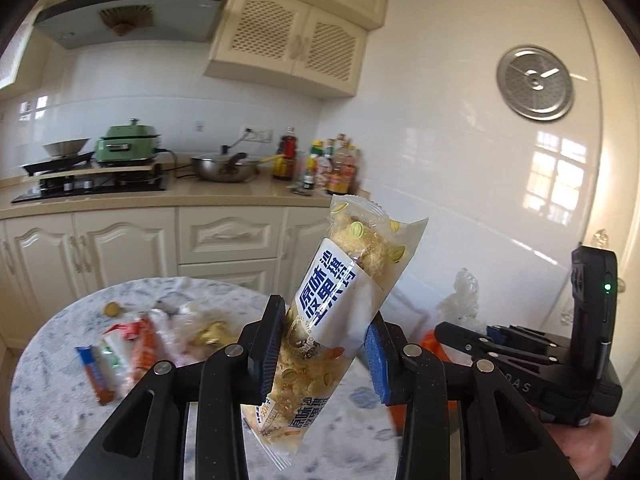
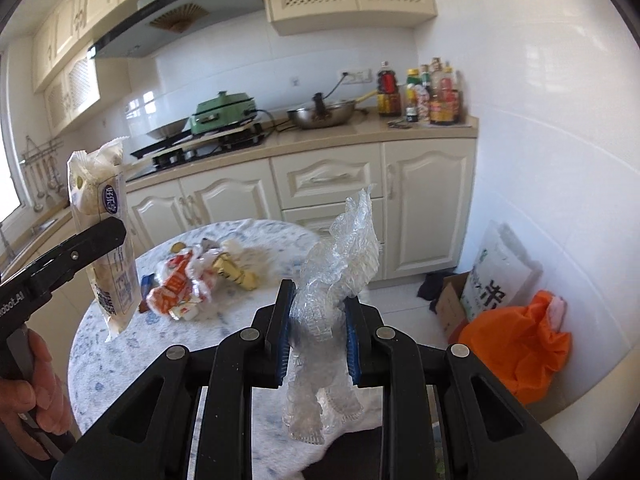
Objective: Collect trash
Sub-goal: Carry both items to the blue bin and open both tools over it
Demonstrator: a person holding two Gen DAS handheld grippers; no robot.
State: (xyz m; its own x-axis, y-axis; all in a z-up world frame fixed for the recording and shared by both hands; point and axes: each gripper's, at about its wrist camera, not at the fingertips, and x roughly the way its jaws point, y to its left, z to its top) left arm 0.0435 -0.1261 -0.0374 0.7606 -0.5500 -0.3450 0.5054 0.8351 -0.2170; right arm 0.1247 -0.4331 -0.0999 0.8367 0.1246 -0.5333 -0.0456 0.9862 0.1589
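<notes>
Currently left claw grips a snack packet, raised over the round counter. Right claw clamps crumpled clear plastic. More wrappers lie on the counter; orange bag on the floor.

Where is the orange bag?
The orange bag sits on the floor at the right of the right wrist view, beside a cardboard box and a white sack, to the right of the round table.
</notes>
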